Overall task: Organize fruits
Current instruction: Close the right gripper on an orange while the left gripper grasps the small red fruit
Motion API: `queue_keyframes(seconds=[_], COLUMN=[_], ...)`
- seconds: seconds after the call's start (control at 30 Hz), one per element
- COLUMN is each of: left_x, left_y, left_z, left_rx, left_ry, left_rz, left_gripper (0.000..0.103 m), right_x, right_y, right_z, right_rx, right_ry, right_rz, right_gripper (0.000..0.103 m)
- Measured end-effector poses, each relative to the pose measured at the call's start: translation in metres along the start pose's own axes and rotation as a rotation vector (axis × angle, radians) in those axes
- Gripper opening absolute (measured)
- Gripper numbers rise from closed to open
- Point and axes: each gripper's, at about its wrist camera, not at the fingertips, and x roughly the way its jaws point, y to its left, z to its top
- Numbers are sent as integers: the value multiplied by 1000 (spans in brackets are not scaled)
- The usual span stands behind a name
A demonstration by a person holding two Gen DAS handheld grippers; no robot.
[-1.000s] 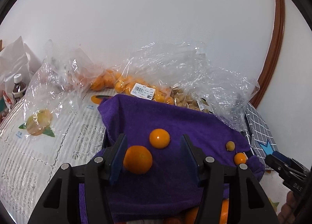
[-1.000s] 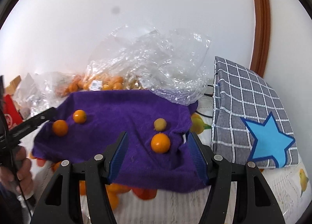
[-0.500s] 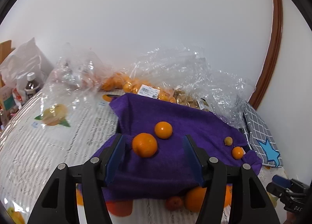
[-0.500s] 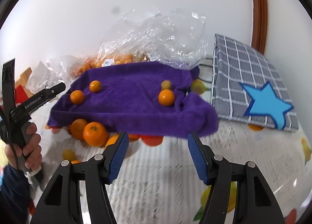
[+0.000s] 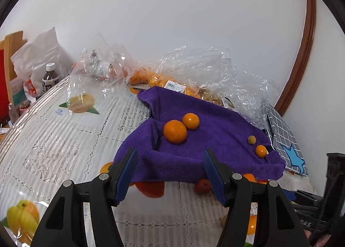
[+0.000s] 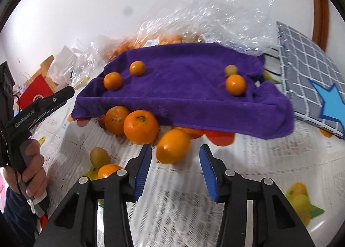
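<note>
Oranges: loose pile [image 6: 141, 126] on the table at the near edge of a purple towel [image 6: 185, 87], partly tucked under its overhang; more small fruits sit on top of the towel.
Nearest orange [image 6: 173, 146]: oval in right wrist view, long axis tilted up to the right; lies just ahead of the right gripper [image 6: 175, 168], slightly left of centre between the blue pads, not touched.
Stemmed orange [image 6: 141, 126]: stem scar faces up toward camera; touches the nearest orange and a duller orange [image 6: 116, 120] on its left.
On towel, left side: two small oranges [image 5: 174, 131] [image 5: 190, 121] touching, well ahead of the left gripper [image 5: 169, 173].
On towel, right side: small orange [image 6: 235, 85] with a greenish fruit [image 6: 231, 70] just behind it.
Right gripper: jaws spread moderately, empty.
Left gripper: jaws spread wide, empty, towel's front edge between the pads.
Edges: clear plastic bags [image 5: 207, 70] with more fruit behind the towel; grey checked pad with blue star [image 6: 312, 83] to the right, its corner meeting the towel.
Open room: lace tablecloth [image 5: 56, 148] left of the towel and in front of the right gripper.
</note>
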Motion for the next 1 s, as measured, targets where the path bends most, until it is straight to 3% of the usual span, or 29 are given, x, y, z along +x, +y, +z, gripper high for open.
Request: queue_keyframes(seconds=[0.1,0.23,0.5,0.7,1.0], left_x=[1,8,17,35,49], left_y=[-2,-8,-19,-29,-39], left_z=[-1,-3,-10,-18,-27], left_rx=[11,38,75,100,142], left_ry=[4,42,129,239,323], left_rz=[-6,-23,-131,-130,-119], left_gripper=[61,61,59,38,32], right_x=[12,26,7,-13,-20], right_y=[2,3,-16,-44,-54], right_z=[3,9,8,3,-7], right_rx=[7,8,13,12,33], right_ry=[31,68,-9,-57,-75], right_rz=[8,3,-58,-118,-113], right_gripper=[46,33,33,33,33])
